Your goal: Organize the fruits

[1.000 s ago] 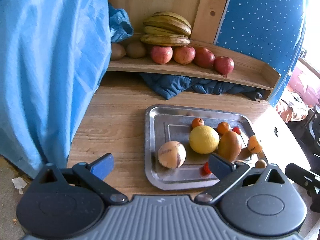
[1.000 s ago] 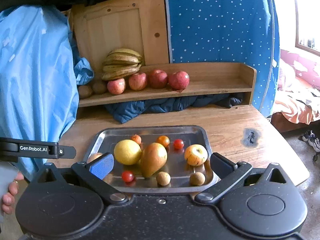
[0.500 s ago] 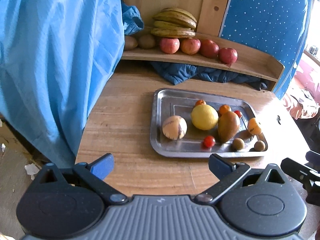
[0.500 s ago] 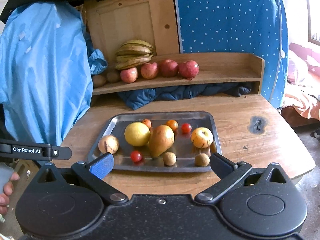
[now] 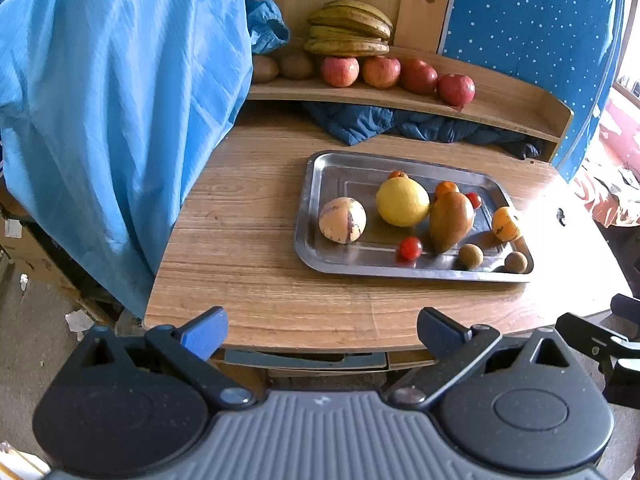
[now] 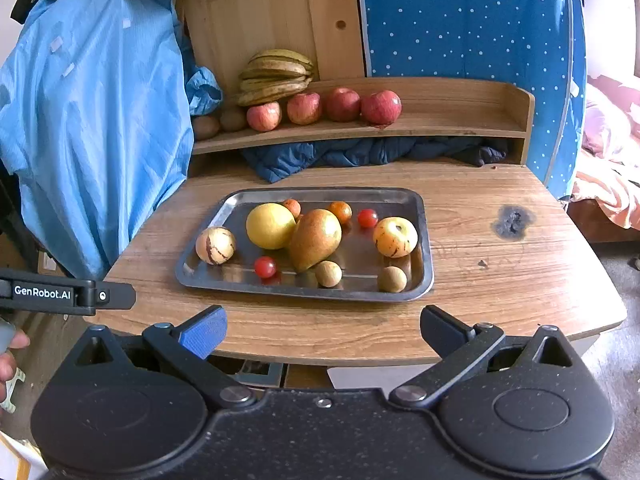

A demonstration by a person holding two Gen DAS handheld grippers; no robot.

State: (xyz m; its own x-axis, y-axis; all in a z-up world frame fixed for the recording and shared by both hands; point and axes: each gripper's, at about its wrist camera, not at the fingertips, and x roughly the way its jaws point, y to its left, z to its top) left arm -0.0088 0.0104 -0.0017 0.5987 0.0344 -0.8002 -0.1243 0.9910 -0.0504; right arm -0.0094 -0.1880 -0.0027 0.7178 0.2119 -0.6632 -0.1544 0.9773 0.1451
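A metal tray (image 6: 424,240) is seen at the centre of the right wrist frame, resting on the wooden table (image 6: 500,280). In it, a yellow citrus (image 6: 270,226) is set touching a brownish pear (image 6: 314,238); a striped pale melon (image 6: 215,245) lies at the tray's left end and a streaked yellow apple (image 6: 395,237) toward its right. Small red tomatoes (image 6: 265,267), two brown round fruits (image 6: 328,273) and two small oranges (image 6: 340,211) are scattered around them. Above the tray in the frame, a wooden shelf (image 6: 460,124) carries a row of red apples (image 6: 343,104) and a bunch of bananas (image 6: 276,76), with a blue cloth (image 6: 360,152) bunched beneath it.

The right claw (image 6: 323,330) is held at the lower edge of the frame, off the table's near rim, fingers spread apart and gripping nothing. The left claw (image 5: 322,332) is likewise held wide apart and bare at the bottom of its frame, well short of the tray (image 5: 312,248).
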